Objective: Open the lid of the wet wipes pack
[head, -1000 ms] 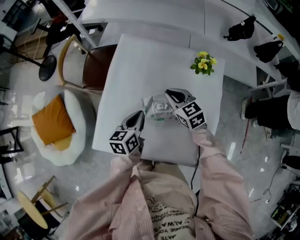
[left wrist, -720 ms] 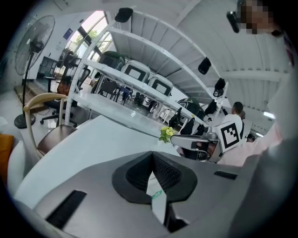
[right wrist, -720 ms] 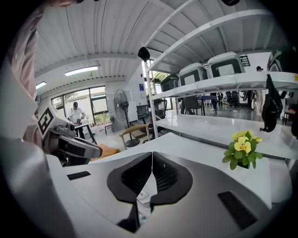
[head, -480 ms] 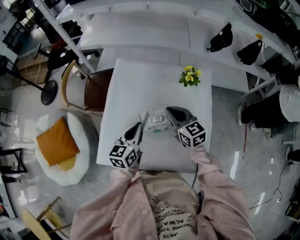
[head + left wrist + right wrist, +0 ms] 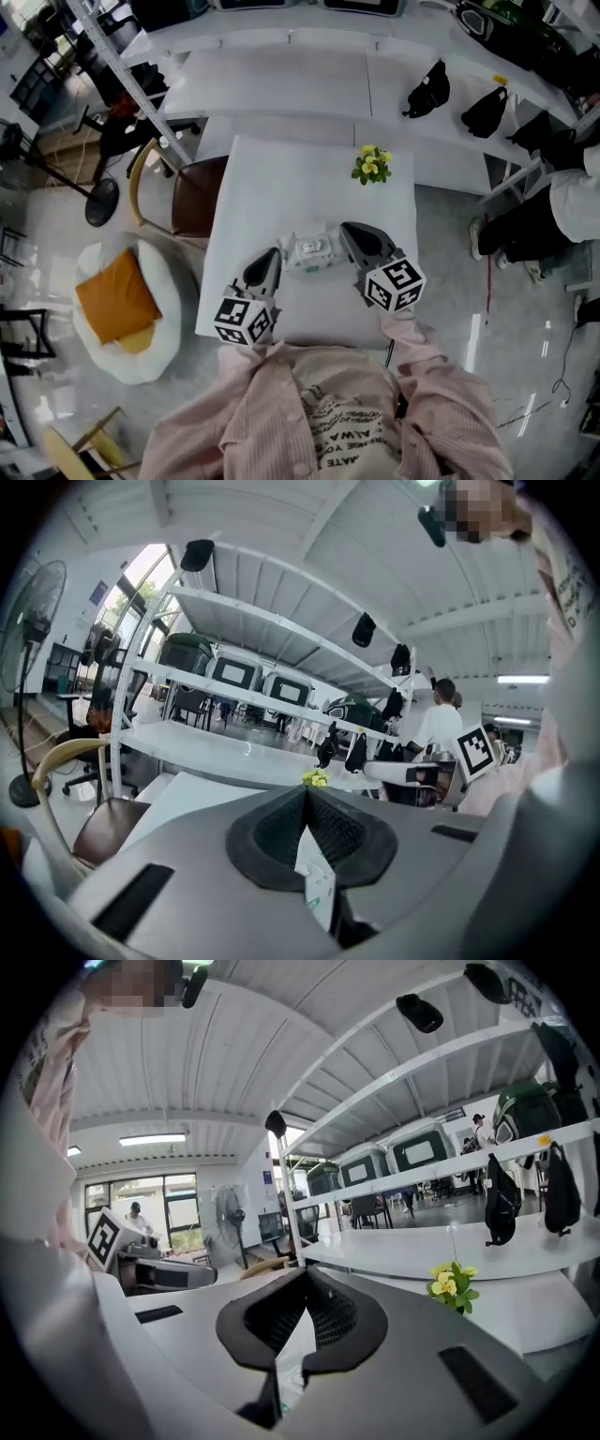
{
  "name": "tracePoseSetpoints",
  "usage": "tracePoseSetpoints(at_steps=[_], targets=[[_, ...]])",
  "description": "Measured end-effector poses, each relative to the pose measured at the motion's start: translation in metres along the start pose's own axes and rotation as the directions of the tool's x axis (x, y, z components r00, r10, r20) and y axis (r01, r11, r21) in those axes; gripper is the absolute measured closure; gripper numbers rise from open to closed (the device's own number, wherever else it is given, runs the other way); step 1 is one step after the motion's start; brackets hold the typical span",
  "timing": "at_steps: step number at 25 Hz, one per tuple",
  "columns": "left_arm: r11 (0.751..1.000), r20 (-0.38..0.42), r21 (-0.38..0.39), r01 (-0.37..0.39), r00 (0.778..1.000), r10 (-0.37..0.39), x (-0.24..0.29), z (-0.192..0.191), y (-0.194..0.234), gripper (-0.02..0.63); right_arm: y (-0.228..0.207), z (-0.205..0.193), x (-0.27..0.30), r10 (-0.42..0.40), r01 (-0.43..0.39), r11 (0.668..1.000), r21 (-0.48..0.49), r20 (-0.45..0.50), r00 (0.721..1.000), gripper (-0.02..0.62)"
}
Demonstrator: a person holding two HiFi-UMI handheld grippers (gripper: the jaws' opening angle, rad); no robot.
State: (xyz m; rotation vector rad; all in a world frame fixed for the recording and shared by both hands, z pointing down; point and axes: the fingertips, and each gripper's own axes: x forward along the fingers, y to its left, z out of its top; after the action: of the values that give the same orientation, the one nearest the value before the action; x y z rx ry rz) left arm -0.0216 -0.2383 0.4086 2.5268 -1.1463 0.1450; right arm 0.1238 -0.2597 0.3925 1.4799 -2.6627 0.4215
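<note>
I have the wet wipes pack (image 5: pixel 307 251) strung between both claws over the white table (image 5: pixel 281 169); I cannot tell from the head view whether it touches the tabletop. The pack is a soft, pale plastic pouch, and a stiffer, rounded rectangular lid (image 5: pixel 310 247) sits on its upper face. The lid looks flat against the pouch, though it is small in that view.

The left gripper (image 5: pixel 270 256) comes in at the pack's left end. In the left gripper view its jaws (image 5: pixel 307 801) are pressed together on a thin white flap of the pack's film (image 5: pixel 317 878), which carries a little green print. The dark pads (image 5: pixel 272 832) are rubbery with a fine ribbed grain and meet in a sharp V.

The right gripper (image 5: pixel 348 232) holds the pack's right end. In its own view the jaws (image 5: pixel 305 1283) are clamped shut on a pale, smooth sheet of the same film (image 5: pixel 286 1346), and the pads there (image 5: pixel 333 1316) show a dotted mesh texture.

Each gripper carries a cube with square black-and-white markers, nearer me than the pack (image 5: pixel 242 321) (image 5: pixel 394 283).

Beyond the pack, toward the table's far right corner, stands a small yellow-flowered plant (image 5: pixel 371 165). Left of the pack, off the table's edge, is a brown-seated chair (image 5: pixel 192 192) with a curved wooden back.
</note>
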Motion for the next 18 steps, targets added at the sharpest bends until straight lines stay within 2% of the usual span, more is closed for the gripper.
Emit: tracePoseSetpoints(at_steps=[6,18], targets=[[0.999,0.058,0.030,-0.023,0.998,0.021,-0.013,0.024,-0.001,0.606,-0.004,0.027,-0.022,-0.066,0.063,0.997,0.035,0.102,0.993,0.595],[0.995,0.156,0.054,-0.087,0.985,0.078,-0.032,0.061,0.012,0.606,-0.011,0.058,-0.048,-0.126,0.127,0.992,0.007,0.187,0.974,0.595]])
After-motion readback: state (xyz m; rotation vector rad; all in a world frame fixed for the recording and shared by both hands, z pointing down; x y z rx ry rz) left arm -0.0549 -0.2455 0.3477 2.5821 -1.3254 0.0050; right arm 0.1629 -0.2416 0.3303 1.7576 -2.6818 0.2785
